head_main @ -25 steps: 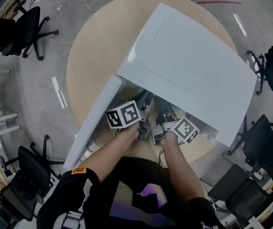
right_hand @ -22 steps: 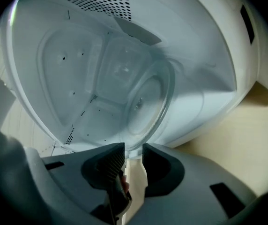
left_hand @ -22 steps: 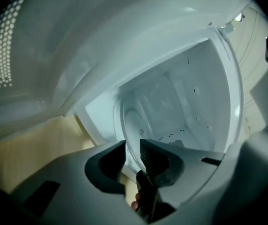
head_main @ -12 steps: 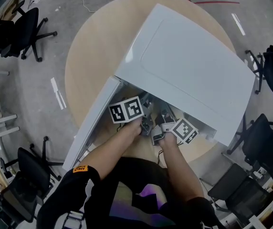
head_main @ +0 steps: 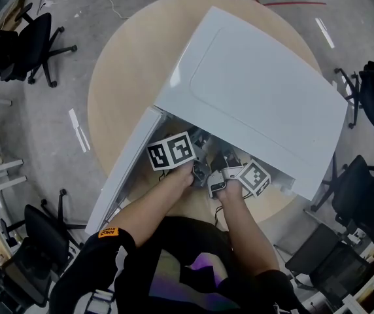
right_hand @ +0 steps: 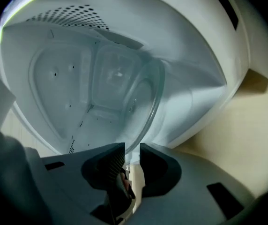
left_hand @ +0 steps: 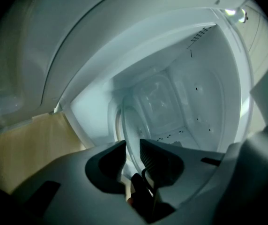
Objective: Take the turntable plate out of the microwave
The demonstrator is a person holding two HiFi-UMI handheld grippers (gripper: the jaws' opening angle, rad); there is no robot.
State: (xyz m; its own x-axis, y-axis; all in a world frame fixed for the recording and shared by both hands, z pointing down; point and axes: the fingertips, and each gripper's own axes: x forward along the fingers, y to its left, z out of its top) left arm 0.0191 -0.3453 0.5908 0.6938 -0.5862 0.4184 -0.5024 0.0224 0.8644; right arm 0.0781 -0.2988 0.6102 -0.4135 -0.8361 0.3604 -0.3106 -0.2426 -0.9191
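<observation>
The left gripper (left_hand: 132,149) and right gripper (right_hand: 132,151) each clamp the rim of the glass turntable plate (right_hand: 143,102), tilted inside the microwave (head_main: 259,90) cavity at 12 o'clock. The orange sleeve tag (head_main: 108,233) is illegible.

Round table (head_main: 125,77) — grey floor (head_main: 36,110), black chairs (head_main: 40,34)

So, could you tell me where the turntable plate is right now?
The plate is just inside the microwave, its rim pinched by the left gripper and the right gripper, per both gripper views.
</observation>
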